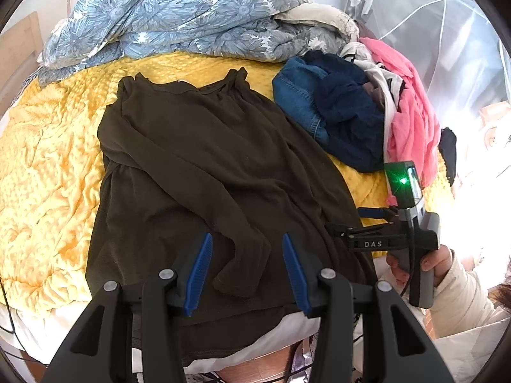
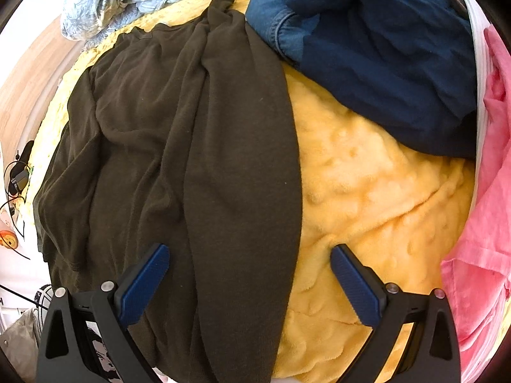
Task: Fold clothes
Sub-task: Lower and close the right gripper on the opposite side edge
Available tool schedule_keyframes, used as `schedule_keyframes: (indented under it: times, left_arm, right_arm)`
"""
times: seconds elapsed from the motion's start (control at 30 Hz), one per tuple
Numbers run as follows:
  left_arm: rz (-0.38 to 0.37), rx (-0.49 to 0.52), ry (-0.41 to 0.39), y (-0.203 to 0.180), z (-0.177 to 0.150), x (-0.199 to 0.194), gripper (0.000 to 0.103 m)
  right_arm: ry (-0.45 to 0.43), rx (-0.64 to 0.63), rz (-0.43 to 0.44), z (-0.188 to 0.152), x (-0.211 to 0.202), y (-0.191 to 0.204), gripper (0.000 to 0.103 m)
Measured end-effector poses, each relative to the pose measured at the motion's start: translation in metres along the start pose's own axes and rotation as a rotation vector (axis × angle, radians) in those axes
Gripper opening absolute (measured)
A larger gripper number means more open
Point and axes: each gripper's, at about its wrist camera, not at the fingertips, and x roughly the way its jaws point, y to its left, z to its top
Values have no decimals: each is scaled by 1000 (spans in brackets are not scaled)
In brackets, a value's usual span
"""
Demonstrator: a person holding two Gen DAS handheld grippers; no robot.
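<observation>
A dark olive long-sleeved top (image 1: pixel 198 146) lies spread on the yellow blanket (image 1: pixel 48 166), neck toward the far side, with one sleeve folded across its body. My left gripper (image 1: pixel 246 236) hovers open over the near hem, and the sleeve's cuff (image 1: pixel 239 274) lies below the gap between the blue pads. My right gripper (image 2: pixel 249 249) stands wide open over the top's right edge (image 2: pixel 287 191), one finger above the cloth and the other above the blanket. From the left wrist view the right gripper (image 1: pixel 343 218) sits at the top's right side, held by a hand (image 1: pixel 437 261).
A heap of clothes lies at the far right: blue jeans (image 1: pixel 297 95), a navy garment (image 1: pixel 348 111) and a pink garment (image 1: pixel 412 118). A blue floral duvet (image 1: pixel 179 12) is bunched along the back. The bed's near edge and the person's cream sleeve (image 1: pixel 463 290) are close by.
</observation>
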Motion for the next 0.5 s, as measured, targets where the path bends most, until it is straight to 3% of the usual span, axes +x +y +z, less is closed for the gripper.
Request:
schedule_keyframes:
  times: [0.5]
  left_arm:
    - [-1, 1, 9, 1, 0, 4, 49]
  right_arm:
    - [22, 3, -21, -1, 2, 5, 103]
